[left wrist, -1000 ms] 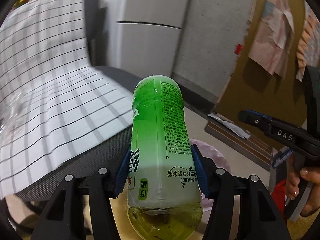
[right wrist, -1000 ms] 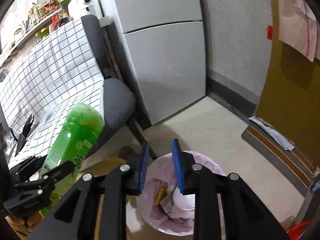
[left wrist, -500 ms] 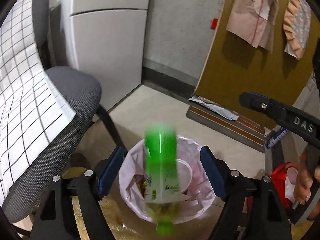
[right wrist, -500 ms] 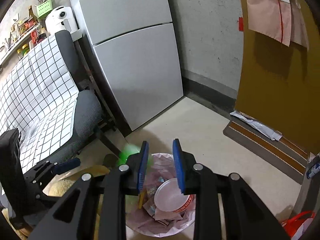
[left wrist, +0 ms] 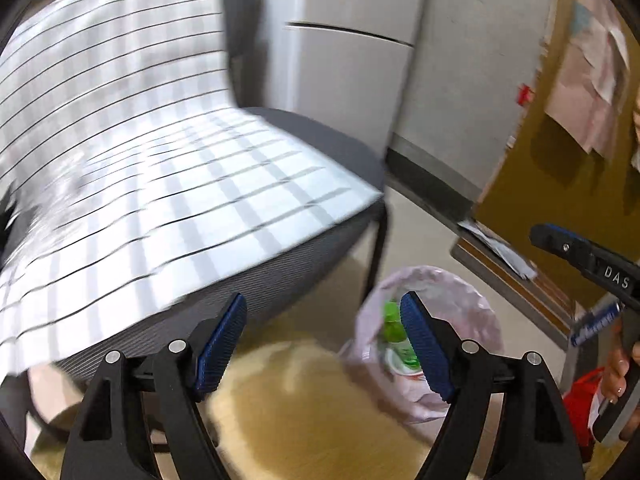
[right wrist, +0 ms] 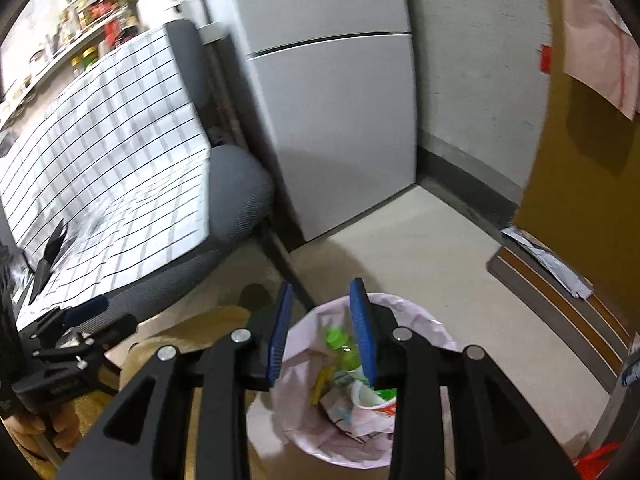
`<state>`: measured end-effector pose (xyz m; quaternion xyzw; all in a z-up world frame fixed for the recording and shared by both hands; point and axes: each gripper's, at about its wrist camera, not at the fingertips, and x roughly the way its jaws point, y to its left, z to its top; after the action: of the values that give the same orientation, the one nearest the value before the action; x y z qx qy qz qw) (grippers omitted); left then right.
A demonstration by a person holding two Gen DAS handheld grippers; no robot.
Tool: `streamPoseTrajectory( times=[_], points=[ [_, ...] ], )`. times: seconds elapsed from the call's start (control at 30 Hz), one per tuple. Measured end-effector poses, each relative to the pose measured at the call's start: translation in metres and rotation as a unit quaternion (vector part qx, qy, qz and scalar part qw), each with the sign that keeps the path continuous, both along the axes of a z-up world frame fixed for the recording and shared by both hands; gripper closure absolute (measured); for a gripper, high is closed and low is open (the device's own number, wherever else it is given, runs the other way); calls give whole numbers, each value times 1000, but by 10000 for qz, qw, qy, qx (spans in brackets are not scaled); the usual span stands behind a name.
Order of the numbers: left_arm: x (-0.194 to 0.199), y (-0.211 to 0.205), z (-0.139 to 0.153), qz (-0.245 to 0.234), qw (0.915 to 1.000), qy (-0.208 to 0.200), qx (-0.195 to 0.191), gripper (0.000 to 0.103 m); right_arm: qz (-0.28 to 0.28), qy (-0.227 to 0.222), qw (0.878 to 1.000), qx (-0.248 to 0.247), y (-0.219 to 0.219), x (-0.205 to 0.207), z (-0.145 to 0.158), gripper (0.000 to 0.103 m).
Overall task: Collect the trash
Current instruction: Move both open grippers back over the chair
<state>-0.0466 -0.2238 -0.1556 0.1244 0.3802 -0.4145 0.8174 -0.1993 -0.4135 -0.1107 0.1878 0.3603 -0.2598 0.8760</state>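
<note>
Green bottle (right wrist: 344,350) in pink-lined bin (right wrist: 416,326), lower half hidden by right claw (right wrist: 322,336) & trash. Left claw (left wrist: 322,346) wide open, empty; right claw opening, nothing gripped.

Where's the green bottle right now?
The green bottle lies inside the pink-lined trash bin on the floor beside the chair, next to a white cup; neither gripper holds it.

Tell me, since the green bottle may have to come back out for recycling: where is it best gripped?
Probably at the neck just under the cap, coming from above. The green bottle stands cap-up in the pink-lined bin, its body sunk among other trash.
</note>
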Motion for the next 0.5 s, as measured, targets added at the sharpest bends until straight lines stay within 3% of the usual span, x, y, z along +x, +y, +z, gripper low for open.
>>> streamPoseTrajectory(
  times=[0.27,0.5],
  points=[
    [36,86,17,1049,9943,-199,-75,24,1110,-39,9938,78,54,63,7,67],
    [76,170,26,2146,9761,-350,-78,24,2270,-107,9738,-73,122,149,22,67]
  ],
)
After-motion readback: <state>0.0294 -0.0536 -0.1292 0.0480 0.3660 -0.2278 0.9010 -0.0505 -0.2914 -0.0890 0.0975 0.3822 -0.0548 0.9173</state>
